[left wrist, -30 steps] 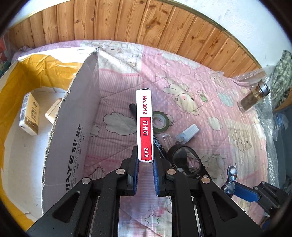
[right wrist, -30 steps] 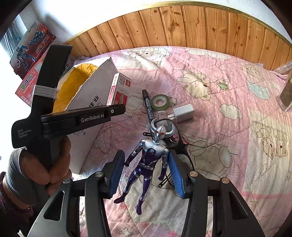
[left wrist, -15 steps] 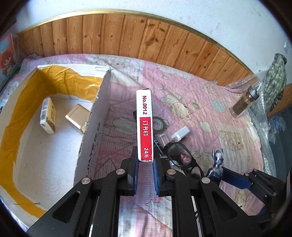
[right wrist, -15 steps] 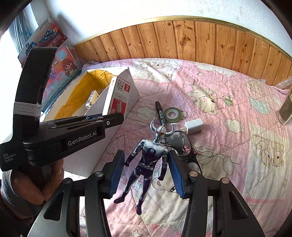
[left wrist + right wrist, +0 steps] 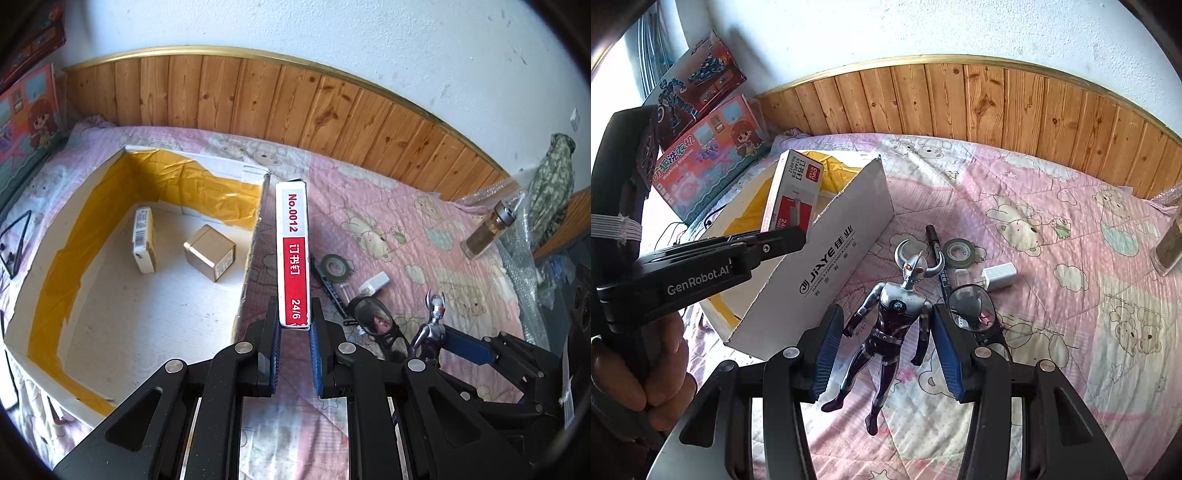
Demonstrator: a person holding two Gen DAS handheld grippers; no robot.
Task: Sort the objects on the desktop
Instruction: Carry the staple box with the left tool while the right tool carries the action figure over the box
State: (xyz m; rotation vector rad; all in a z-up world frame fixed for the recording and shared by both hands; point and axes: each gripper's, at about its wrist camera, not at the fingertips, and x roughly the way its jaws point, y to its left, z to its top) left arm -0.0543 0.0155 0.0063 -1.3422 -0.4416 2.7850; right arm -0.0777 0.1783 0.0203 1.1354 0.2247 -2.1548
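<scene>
Two small boxes, a white one (image 5: 144, 240) and a tan one (image 5: 210, 253), already lie in the carton (image 5: 48, 288) on the bed (image 5: 1071, 314). The left tongs (image 5: 294, 325) are closed on a staple box (image 5: 293, 254), held upright beside the carton's near wall and not yet inside. The right tongs (image 5: 886, 350) grip a toy figure (image 5: 892, 317) by its arms, above the bed. A marker (image 5: 936, 254), tape roll (image 5: 960, 251), white adapter (image 5: 999, 275) and glasses (image 5: 973, 308) still lie on the bed, so the sorting seems about half done.
</scene>
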